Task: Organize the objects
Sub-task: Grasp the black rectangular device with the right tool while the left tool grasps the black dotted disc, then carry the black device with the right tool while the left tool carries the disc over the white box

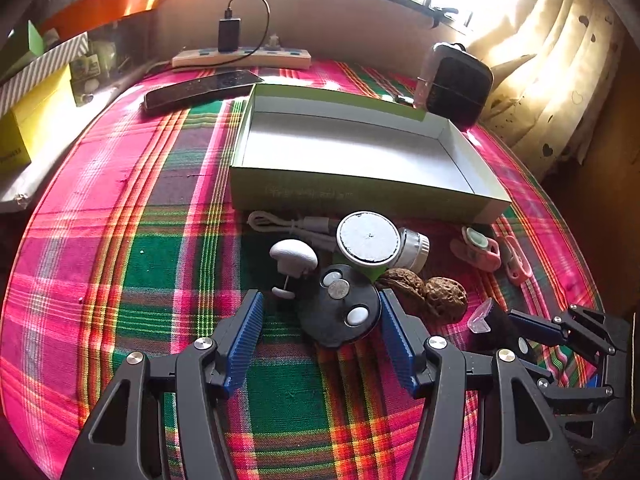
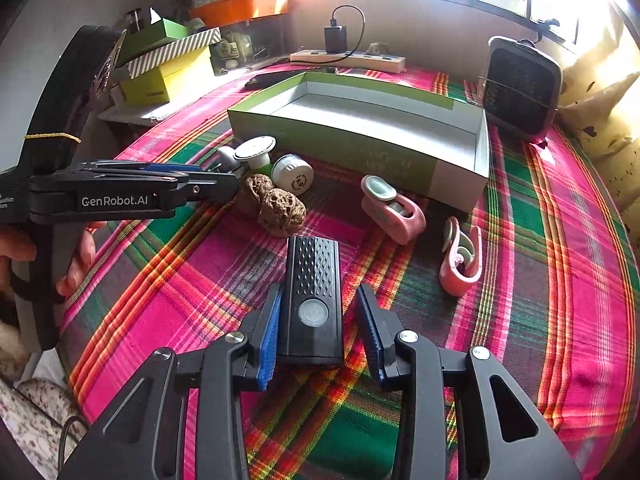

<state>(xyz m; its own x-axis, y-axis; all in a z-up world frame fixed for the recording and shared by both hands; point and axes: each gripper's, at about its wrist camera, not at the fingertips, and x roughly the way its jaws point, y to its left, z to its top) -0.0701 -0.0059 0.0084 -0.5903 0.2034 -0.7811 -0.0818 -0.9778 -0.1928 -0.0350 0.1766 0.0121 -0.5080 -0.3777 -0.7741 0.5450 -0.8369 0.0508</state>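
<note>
The black light (image 2: 313,300), a ribbed little block with a round lens on top, is lying flat on the plaid cloth of the table (image 2: 540,280), right between the blue pads of the right tongs (image 2: 316,332). The left pad is pretty much against its side, while a gap is left between the right pad and the other side, so it isn't clamped; the jaws are partly spread around it.

Over on the other side, a black round disc (image 1: 340,308) with a couple of coins and a white pebble-like bit on top is framed by the left tongs (image 1: 322,320), which are spread wide; the right pad is just beside the disc's rim, the left pad stands clear of it. Whether the rim is actually touched can't be told.

Just past the disc, two walnuts (image 1: 424,290), a white mushroom-shaped knob (image 1: 293,256), a white-topped round cap on a green base (image 1: 368,238) and a white cable (image 1: 280,226) are bunched together. Two pink clips (image 2: 394,210) are lying to the right of that pile. Behind it all, the open green box (image 1: 352,196) with the white inside is sitting with nothing in it.
</note>
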